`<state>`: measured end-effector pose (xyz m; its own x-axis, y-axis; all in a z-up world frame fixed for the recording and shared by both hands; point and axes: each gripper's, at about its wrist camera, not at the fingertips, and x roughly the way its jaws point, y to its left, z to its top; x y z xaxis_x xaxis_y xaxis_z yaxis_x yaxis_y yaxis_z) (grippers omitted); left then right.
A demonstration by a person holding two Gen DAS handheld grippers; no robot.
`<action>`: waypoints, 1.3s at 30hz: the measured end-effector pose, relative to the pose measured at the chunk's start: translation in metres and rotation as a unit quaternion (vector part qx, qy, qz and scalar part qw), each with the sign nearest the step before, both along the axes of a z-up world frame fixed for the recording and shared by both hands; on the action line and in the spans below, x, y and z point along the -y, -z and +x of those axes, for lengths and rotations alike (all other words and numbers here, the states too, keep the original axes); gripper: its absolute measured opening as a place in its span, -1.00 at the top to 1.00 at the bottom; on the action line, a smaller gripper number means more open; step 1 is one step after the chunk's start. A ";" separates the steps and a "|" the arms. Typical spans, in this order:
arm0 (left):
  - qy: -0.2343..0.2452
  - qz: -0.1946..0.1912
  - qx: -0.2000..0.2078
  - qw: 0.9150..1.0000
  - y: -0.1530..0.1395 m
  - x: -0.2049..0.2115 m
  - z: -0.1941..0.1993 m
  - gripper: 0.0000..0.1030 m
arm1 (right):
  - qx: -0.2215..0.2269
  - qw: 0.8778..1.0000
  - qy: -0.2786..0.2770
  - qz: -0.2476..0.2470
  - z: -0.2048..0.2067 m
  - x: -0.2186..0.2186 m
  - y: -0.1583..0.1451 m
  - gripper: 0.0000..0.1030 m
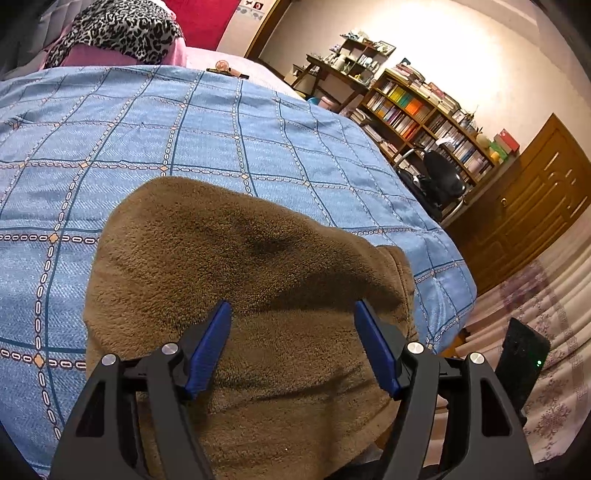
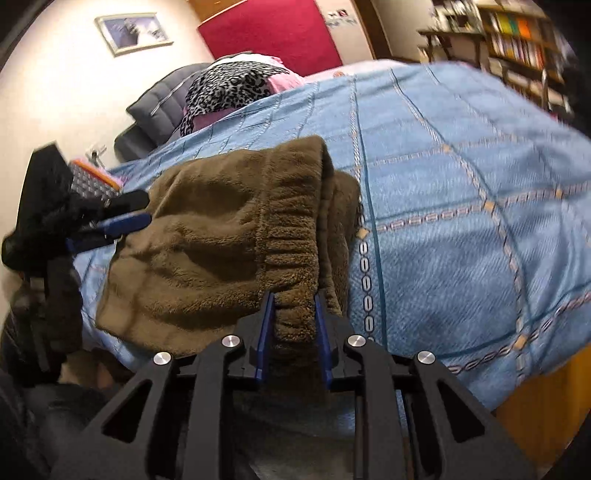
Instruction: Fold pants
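Note:
Brown fleece pants (image 1: 236, 258) lie folded in a heap at the near edge of the bed. In the left wrist view my left gripper (image 1: 292, 306) hovers over them with its blue pads wide apart, and neither pad presses the cloth. The right wrist view shows the pants (image 2: 207, 236) with their gathered elastic waistband (image 2: 288, 251) running toward the camera. My right gripper (image 2: 294, 297) is shut on the near end of that waistband, and the cloth fills the narrow gap between its pads. My left gripper (image 2: 136, 212) shows at the pants' left edge.
A blue checked bedspread (image 1: 184, 129) covers the bed and drops off at the right (image 1: 454, 280). A leopard-print cloth (image 1: 122, 29) and a dark pillow (image 2: 162, 99) lie at the head. A bookshelf (image 1: 424, 110), an office chair (image 1: 439, 181) and a wooden cabinet (image 1: 535, 199) stand on the right.

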<state>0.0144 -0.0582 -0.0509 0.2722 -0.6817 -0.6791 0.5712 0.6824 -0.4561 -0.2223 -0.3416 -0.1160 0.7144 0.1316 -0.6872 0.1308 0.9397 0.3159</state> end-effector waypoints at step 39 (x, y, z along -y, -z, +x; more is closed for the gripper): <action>-0.116 0.041 0.036 0.992 0.045 -0.010 0.072 -0.42 | 0.040 0.999 0.003 -0.006 0.084 -0.002 0.031 0.29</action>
